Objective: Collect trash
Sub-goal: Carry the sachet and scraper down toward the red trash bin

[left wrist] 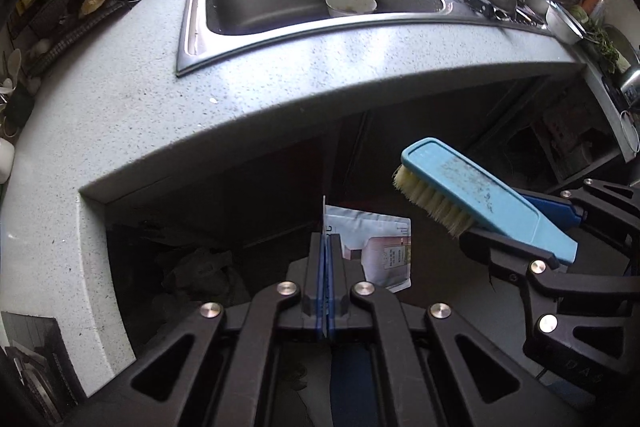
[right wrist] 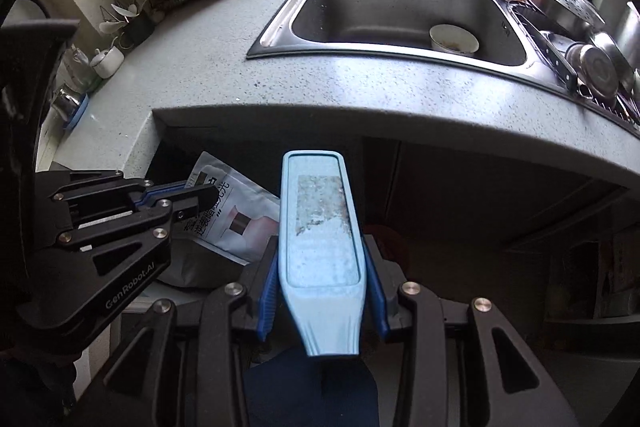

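My left gripper (left wrist: 327,247) has its jaws fully closed on the edge of a flat printed pouch (left wrist: 380,247); the pouch is pinched near its top corner and hangs forward and to the right of the jaws, in front of the dark opening below the counter (left wrist: 120,107); from the right wrist view the same pouch (right wrist: 236,215) shows as a pale sachet with printed characters, clear of the counter edge. My right gripper (right wrist: 322,283) holds a blue scrubbing brush (right wrist: 320,227) by the narrow handle end; the jaws stand at a moderate gap, pads pressed on both sides of the plastic body; the bristles (left wrist: 432,203) face down and left in the left wrist view.

Handling, as judged from these views: the pouch appears thin, light and limp; it will flex and swing under motion, and a glossy film surface may slip from a shallow pinch; hold at a sealed edge or corner, where the material is doubled and stiffest; the present edge grip suits this. The brush is rigid and of modest weight; its smooth plastic sides taper toward the handle, so it can slide forward out of the grip if tilted steeply.

The sink (left wrist: 192,27) contains one bowl (left wrist: 351,4); neither gripper is near it. No bin is clearly identifiable below the counter; the area is too dark to tell.
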The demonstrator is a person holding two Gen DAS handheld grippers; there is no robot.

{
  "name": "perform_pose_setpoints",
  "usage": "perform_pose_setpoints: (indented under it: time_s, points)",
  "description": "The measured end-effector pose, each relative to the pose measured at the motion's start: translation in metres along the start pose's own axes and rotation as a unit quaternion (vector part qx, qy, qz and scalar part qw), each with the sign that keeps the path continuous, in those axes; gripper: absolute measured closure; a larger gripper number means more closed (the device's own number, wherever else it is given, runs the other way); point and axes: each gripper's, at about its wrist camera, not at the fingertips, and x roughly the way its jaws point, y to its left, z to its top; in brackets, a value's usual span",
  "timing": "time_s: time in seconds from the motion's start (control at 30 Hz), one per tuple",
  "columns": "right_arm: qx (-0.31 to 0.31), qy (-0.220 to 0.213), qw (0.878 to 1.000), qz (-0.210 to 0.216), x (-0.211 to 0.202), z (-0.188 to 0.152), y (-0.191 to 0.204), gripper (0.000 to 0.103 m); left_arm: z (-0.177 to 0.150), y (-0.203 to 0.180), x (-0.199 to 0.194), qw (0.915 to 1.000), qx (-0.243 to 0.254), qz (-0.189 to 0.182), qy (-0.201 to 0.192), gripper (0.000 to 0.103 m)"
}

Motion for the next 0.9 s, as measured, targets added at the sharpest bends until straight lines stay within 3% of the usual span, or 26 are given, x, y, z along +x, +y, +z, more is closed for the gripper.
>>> perform_pose_setpoints:
  time_s: [0.3,0.9]
  points:
    - [0.029,0.039,0.999,-0.003,0.048,-0.022,-0.028,0.068,-0.005,-0.024,0.068,0.9992,0.015,-0.016,0.033,0.102]
    - [0.081,0.097,0.992,-0.003,0.202,-0.079,-0.128,0.068,-0.026,-0.078,0.261,0.9945,0.037,-0.008,0.097,0.102]
